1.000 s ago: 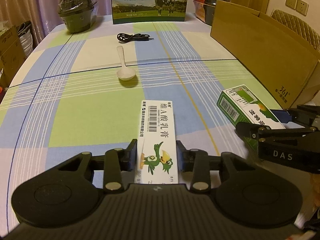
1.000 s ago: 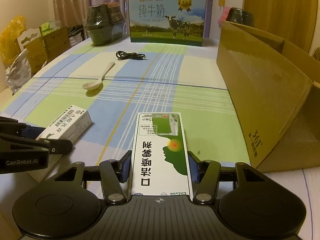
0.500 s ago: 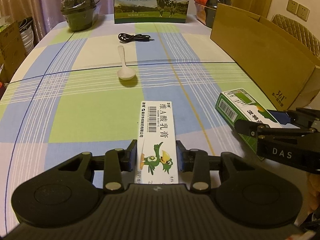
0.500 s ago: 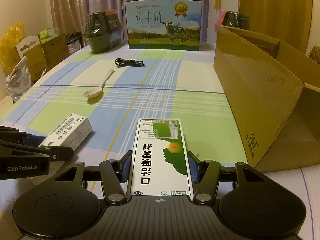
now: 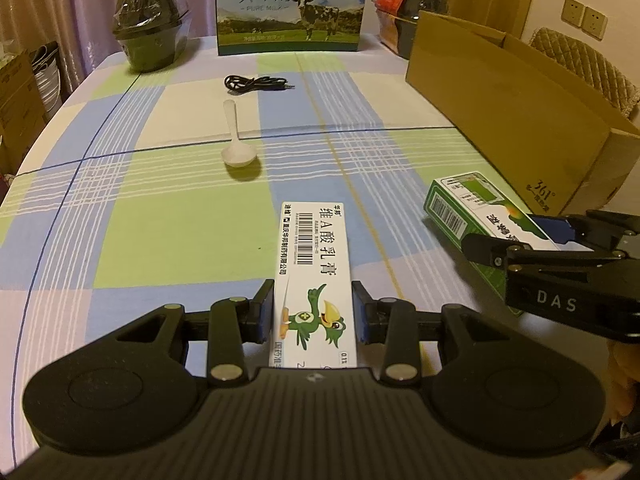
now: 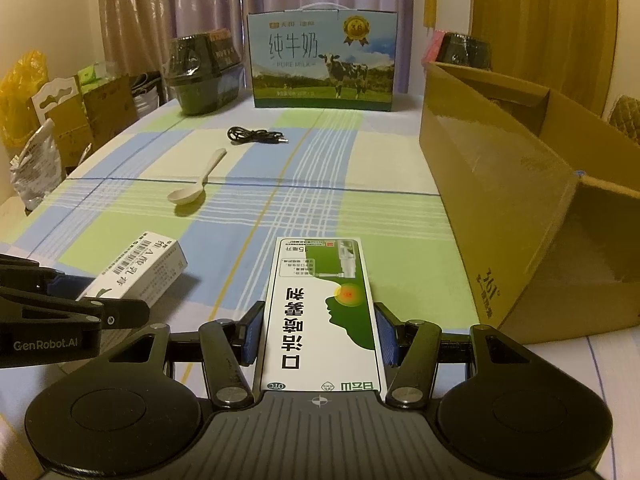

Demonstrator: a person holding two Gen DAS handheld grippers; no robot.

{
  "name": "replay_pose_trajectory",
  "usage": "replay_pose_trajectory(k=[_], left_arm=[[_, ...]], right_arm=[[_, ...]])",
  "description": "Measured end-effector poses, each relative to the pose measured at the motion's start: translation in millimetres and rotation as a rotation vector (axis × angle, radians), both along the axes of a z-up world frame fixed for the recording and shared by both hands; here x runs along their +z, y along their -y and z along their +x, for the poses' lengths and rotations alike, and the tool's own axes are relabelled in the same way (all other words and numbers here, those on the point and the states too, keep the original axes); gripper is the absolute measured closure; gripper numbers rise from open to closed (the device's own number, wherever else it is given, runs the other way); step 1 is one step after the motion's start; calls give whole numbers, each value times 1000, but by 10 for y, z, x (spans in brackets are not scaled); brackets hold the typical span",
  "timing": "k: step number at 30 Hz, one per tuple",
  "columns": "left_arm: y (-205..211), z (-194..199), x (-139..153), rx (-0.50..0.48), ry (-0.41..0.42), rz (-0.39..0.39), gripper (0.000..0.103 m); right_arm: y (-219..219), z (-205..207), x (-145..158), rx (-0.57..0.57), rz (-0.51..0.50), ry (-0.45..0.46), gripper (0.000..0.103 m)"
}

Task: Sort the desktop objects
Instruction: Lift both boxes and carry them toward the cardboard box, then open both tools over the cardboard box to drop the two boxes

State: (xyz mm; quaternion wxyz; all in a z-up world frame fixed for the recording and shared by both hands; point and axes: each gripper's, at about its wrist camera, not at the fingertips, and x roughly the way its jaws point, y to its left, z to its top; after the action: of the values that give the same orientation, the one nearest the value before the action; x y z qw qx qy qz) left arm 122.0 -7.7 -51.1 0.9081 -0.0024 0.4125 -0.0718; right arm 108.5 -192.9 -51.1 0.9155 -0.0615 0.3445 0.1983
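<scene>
Both boxes have been lifted a little higher above the desk than a second ago. The white box is held tight in the left claw, and the green box is held tight in the right claw. A spoon and a black cord are left lying farther back, beside a big cardboard box.
</scene>
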Motion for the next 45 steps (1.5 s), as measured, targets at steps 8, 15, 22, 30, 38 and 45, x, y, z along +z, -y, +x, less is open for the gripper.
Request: replay_pose_trajectory(k=[8, 15, 22, 30, 38, 45], left_arm=[[165, -71, 306, -47, 61, -15, 70], [414, -68, 720, -78, 139, -44, 70], [881, 75, 1128, -142, 196, -99, 70], [1567, 355, 1382, -227, 216, -139, 70], [2138, 726, 1395, -275, 202, -146, 70], [2313, 998, 1233, -270, 182, -151, 70]], right_arm=[[92, -125, 309, -19, 32, 66, 51], [332, -206, 724, -53, 69, 133, 51], [818, -62, 1207, -140, 84, 210, 51], [1435, 224, 1467, -209, 70, 245, 50], [1871, 549, 1491, -251, 74, 230, 50], [2036, 798, 1398, -268, 78, 211, 50]])
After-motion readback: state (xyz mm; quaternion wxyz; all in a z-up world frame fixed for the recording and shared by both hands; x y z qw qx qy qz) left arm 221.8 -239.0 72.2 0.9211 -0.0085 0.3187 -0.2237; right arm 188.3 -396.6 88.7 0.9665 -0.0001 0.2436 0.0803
